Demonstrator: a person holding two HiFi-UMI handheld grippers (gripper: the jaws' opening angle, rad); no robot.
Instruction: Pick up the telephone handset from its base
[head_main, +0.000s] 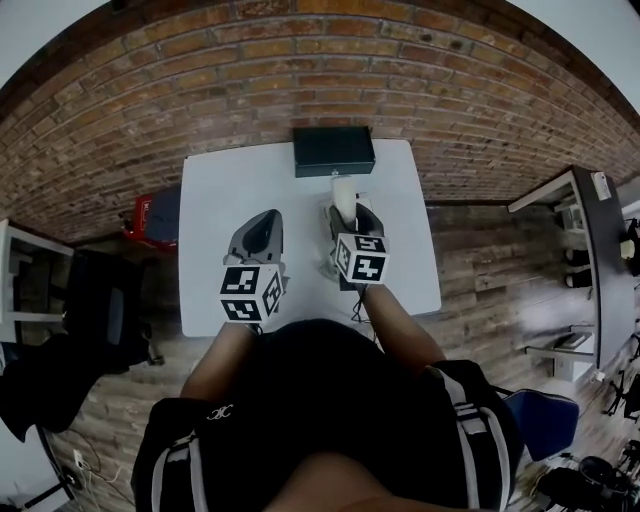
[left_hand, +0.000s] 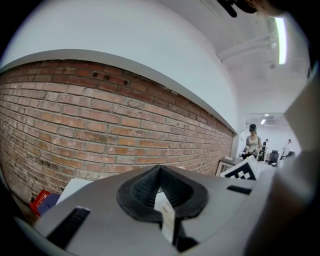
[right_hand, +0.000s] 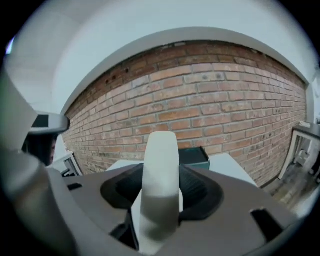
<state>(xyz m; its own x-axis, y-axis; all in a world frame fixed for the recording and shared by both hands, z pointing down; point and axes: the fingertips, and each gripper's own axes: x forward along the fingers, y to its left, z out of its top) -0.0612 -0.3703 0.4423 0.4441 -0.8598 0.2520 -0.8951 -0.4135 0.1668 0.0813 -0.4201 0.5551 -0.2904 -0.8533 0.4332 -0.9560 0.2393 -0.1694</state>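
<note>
**Now the handset is in the right gripper's pinch**

Biggest thing first: the white table fills the middle of the head view, with a brick wall beyond its far edge. At the middle of that far edge sits a dark box, the only container out here. Its top faces the camera and looks closed, so nothing of its inside shows. The right gripper view catches its dark green side with a paler strip along the base.

On to the tools. The left gripper hovers over the near left part of the table, and its ribbed black pads come together at the tips in a tight V. Nothing is held there. A pale strip shows in the slot behind the tips, and I can't tell what it is.

The right gripper sits just right of it, over the near middle of the table, and it is the busy one. Its jaws are clamped on the white telephone handset, one pad on each flank. The handset stands up out of the pinch, and its rounded end points toward the far wall and the box.

Smallest of all, the base peeks out pale on the table, just left of the right gripper's marker cube and mostly covered by it. No view shows whether the handset's lower end is touching the base.
</note>
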